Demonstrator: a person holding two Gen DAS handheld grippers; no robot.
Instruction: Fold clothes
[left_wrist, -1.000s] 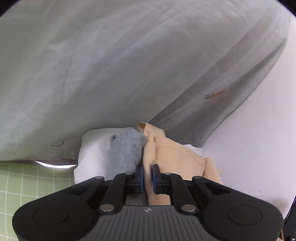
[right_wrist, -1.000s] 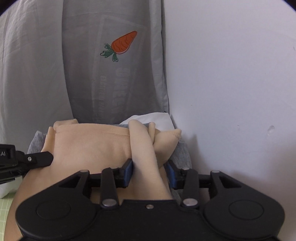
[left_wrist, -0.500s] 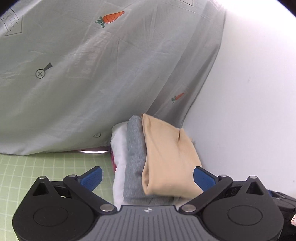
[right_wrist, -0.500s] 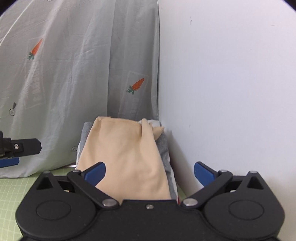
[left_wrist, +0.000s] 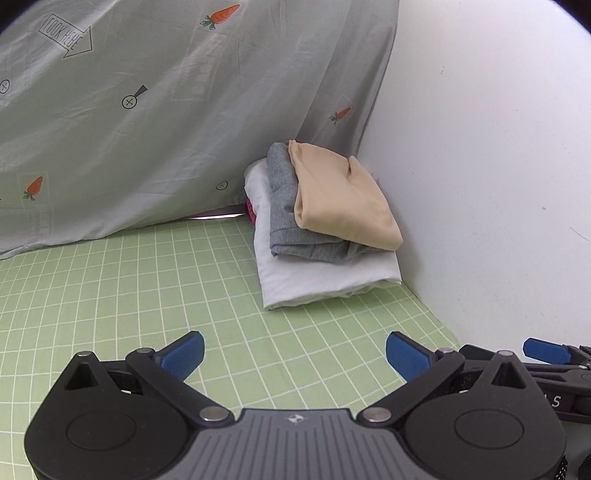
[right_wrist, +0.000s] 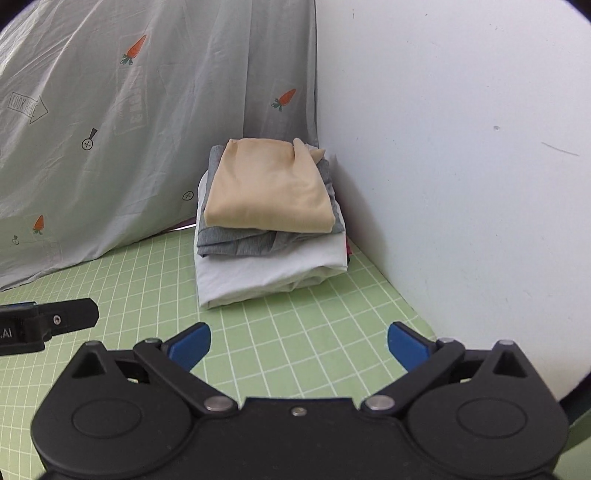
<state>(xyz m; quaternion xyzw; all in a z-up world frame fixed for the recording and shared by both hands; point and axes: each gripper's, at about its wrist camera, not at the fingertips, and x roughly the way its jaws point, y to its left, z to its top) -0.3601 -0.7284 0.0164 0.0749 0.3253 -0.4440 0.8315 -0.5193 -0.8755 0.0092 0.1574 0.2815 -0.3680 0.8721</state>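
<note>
**A:** Looking at both wrist cams: the stack (right_wrist: 271, 221) sits in the corner where the curtain (right_wrist: 147, 129) meets the wall (right_wrist: 461, 147), on the green grid mat (right_wrist: 147, 295). Beige piece (right_wrist: 269, 188) on top, grey piece (right_wrist: 240, 242) under it, white piece (right_wrist: 266, 273) at the bottom, and a bit of something dark pink peeking out below on the wall side. All folded.

**B:** What are the tongs doing?

**A:** Both spread wide with nothing between them. Left gripper (left_wrist: 293, 354) has its blue pads well apart over bare mat, short of the stack. Right gripper (right_wrist: 299, 343) same deal, jaws gaping, only mat in the gap. Both have just been opening, and no cloth is in either one.

**B:** So nobody's touching the clothes?

**A:** Nope, the stack is well clear of both sets of fingers. From the left cam you can see the right tool's tip poking in at the lower right edge, and from the right cam the left one's black arm shows at the left edge, so they're side by side.

**B:** Is the beige one neat?

**A:** Mostly. There's a small bunched-up bit at its far corner near the wall. Curtain's grey with little carrots and a "LOOK HERE" arrow.
</note>
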